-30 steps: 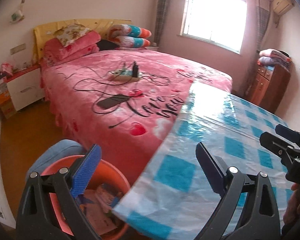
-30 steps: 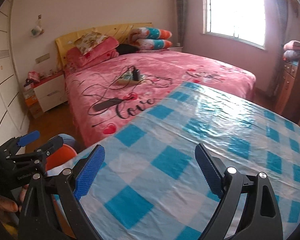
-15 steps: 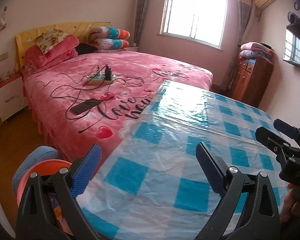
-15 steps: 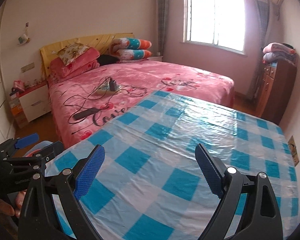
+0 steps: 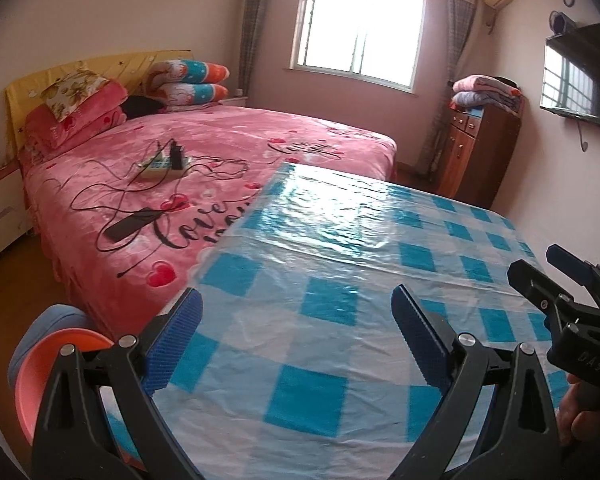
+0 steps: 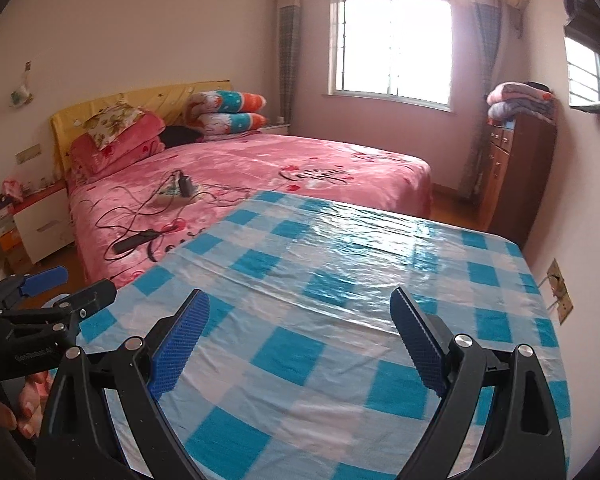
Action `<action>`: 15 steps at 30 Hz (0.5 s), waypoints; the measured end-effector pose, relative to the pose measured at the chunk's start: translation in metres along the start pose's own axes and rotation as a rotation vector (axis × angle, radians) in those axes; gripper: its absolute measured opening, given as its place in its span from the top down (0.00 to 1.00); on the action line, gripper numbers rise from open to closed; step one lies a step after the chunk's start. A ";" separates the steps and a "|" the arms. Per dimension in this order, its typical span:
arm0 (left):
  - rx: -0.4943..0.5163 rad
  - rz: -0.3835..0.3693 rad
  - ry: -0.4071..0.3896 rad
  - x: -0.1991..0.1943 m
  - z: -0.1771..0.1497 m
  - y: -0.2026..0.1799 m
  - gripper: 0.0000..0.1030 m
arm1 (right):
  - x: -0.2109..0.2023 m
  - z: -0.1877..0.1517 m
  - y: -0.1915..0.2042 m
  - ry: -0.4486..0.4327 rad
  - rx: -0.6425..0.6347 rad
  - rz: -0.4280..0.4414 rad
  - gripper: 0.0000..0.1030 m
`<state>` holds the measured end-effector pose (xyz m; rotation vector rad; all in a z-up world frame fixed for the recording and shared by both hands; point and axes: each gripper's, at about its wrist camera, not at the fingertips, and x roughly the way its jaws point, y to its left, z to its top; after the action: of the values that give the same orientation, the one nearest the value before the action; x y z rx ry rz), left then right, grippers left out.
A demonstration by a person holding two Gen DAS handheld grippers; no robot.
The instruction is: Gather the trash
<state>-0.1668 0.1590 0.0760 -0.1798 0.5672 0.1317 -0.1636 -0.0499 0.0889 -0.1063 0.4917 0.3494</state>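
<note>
My left gripper (image 5: pixel 296 336) is open over the near left part of a table with a blue-and-white checked plastic cloth (image 5: pixel 340 264), nothing between its fingers. My right gripper (image 6: pixel 300 336) is also open over the same cloth (image 6: pixel 340 280), also holding nothing. An orange bin (image 5: pixel 56 364) shows at the lower left of the left wrist view, beside the table edge; its inside is hidden. The right gripper (image 5: pixel 556 276) appears at the right edge of the left view, and the left gripper (image 6: pixel 60 292) at the left edge of the right view. I see no trash on the cloth.
A bed with a pink cover (image 5: pixel 204 152) runs along the table's far left side, carrying a power strip (image 5: pixel 160 164), cables and a dark phone (image 5: pixel 130 224). A brown dresser (image 5: pixel 480 152) stands at the back right. A white nightstand (image 6: pixel 40 228) is by the headboard.
Both views have swung right and upward: the orange bin slid to the left edge and more of the checked table and right wall came into view. Both grippers stayed open.
</note>
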 end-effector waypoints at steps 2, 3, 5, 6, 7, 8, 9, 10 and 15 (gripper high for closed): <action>0.006 -0.011 0.004 0.002 0.000 -0.009 0.07 | -0.004 -0.004 -0.011 0.000 0.016 -0.017 0.12; 0.010 -0.017 0.007 0.003 0.001 -0.015 0.07 | -0.005 -0.006 -0.016 0.000 0.023 -0.025 0.12; 0.020 -0.026 0.010 0.004 0.000 -0.024 0.07 | -0.007 -0.009 -0.026 0.002 0.037 -0.040 0.12; 0.024 -0.030 0.010 0.005 0.000 -0.028 0.07 | -0.009 -0.011 -0.032 0.002 0.046 -0.049 0.12; 0.031 -0.036 0.011 0.005 0.000 -0.034 0.07 | -0.011 -0.013 -0.036 0.001 0.051 -0.056 0.12; 0.036 -0.040 0.011 0.006 0.000 -0.039 0.07 | -0.012 -0.014 -0.041 0.001 0.057 -0.063 0.12; 0.042 -0.043 0.012 0.006 0.000 -0.043 0.07 | -0.014 -0.016 -0.046 0.003 0.064 -0.071 0.12; 0.048 -0.048 0.013 0.007 0.001 -0.048 0.07 | -0.014 -0.018 -0.050 0.003 0.070 -0.078 0.12; 0.083 -0.072 0.010 0.009 0.003 -0.074 0.07 | -0.022 -0.023 -0.071 -0.005 0.096 -0.121 0.12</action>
<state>-0.1453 0.0876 0.0832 -0.1197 0.5749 0.0370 -0.1672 -0.1268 0.0803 -0.0420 0.4936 0.2077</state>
